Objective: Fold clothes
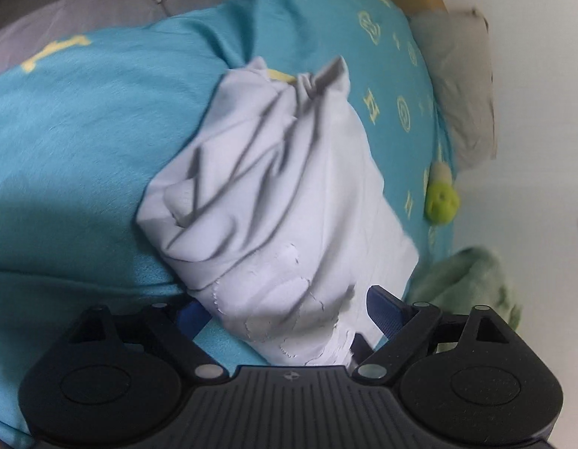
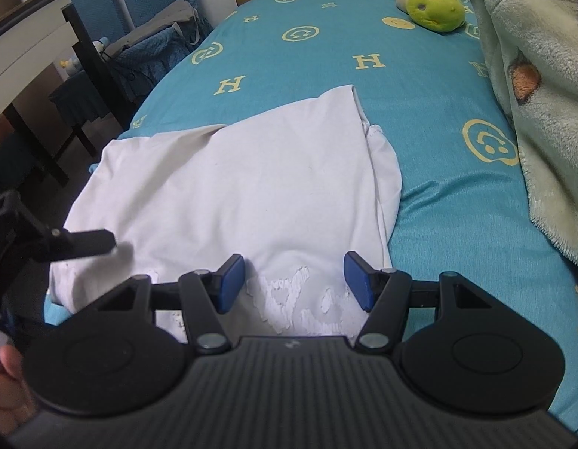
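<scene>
A white shirt (image 2: 251, 187) lies partly folded on the near end of the bed (image 2: 438, 194). The left gripper (image 1: 285, 314) and right gripper (image 2: 294, 280) both have fingers spread wide, gripping nothing.

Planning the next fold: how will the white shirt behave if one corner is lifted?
Probably floppy: the white shirt drapes in soft creases on the bed. Likely light, thin cloth. The cracked print may fold a bit stiffer.
</scene>
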Available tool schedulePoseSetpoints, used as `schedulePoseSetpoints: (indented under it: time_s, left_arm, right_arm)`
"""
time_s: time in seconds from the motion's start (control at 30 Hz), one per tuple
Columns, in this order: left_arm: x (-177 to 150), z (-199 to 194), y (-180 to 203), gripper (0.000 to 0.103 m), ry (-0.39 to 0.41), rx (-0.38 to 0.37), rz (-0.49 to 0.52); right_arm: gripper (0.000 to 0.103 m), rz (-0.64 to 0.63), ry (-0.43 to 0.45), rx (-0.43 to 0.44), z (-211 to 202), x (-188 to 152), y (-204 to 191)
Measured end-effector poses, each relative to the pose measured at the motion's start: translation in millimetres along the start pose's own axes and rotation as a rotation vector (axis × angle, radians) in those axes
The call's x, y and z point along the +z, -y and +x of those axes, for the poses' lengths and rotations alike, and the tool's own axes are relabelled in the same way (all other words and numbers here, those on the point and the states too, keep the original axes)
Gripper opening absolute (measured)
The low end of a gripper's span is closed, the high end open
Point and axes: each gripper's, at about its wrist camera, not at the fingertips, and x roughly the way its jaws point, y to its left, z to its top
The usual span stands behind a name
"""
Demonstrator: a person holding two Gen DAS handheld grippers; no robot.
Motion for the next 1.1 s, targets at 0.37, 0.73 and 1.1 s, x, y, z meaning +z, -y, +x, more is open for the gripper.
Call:
schedulePoseSetpoints:
  time_s: [0.37, 0.73, 1.1]
  left_arm:
    - [-17, -17, 17, 0.087, 0.053, -0.101, 0.133]
    - [-40, 18, 27, 0.086, -0.078, -0.042, 0.226]
    - [-3, -26, -14, 0.079, 0.066, -0.091, -0.067]
  right_arm:
    - [0.061, 0.072, -0.005, 0.017, 0, 1, 6]
    - [0.062, 0.259, 0.019, 0.069, -17, 7, 29]
    - [0.093, 0.859, -0.125, 0.424, -34, -37, 67]
